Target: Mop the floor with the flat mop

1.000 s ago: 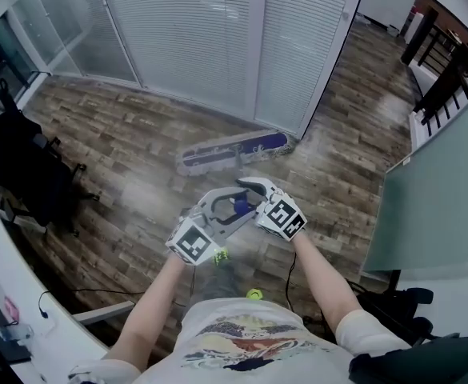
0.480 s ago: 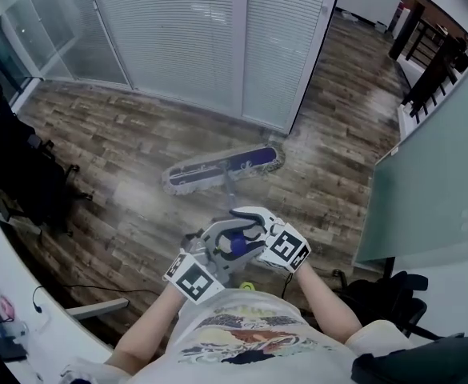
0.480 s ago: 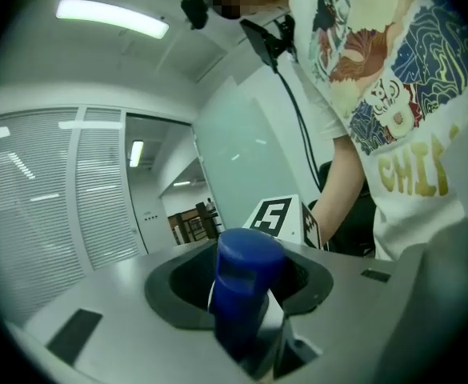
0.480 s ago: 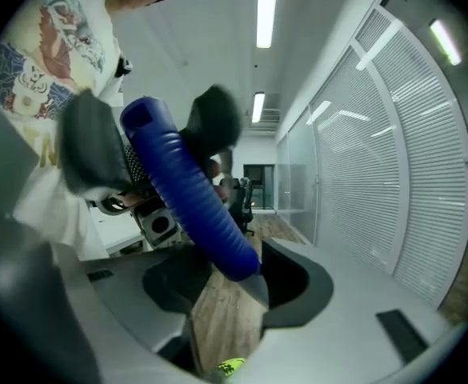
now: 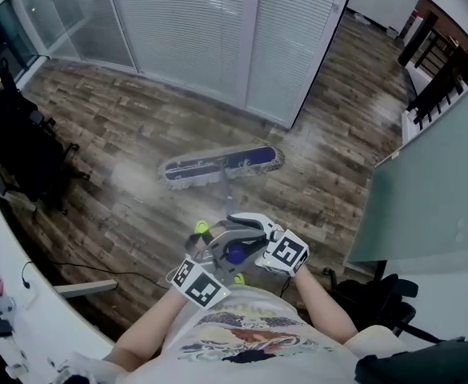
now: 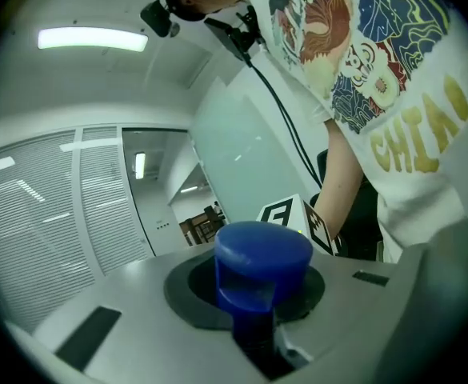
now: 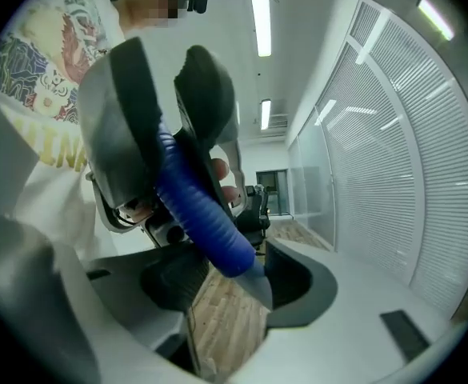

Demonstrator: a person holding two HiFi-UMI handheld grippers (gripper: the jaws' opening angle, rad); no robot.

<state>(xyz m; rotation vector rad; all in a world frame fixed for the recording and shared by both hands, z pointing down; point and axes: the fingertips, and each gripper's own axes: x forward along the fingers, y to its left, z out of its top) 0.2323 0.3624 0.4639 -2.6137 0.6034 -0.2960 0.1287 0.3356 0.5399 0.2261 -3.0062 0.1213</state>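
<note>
Flat on the plank floor, lying crosswise: mop head, a short way out from the white blinds and ahead of the person's body. Slanting up from its middle towards the chest, thin handle, ending in a blue grip caught between both grippers. Lower and nearer the body, left gripper, marker cube facing up. Clenched on the blue cap at the very top of the handle, just been closing in on it, dark pads snug round the cap in the left gripper view. Just beyond and coming in from the right, right gripper, close against the left one. Released, just been opening: blue grip running slantwise through the gap, clear of the ribbed black pad on one side, close to the pad on the other. Right below the grippers, printed white T-shirt. At the far left, black chair, well apart from the mop head. At the right, frosted glass panel. On the floor near the left elbow, thin cable
</note>
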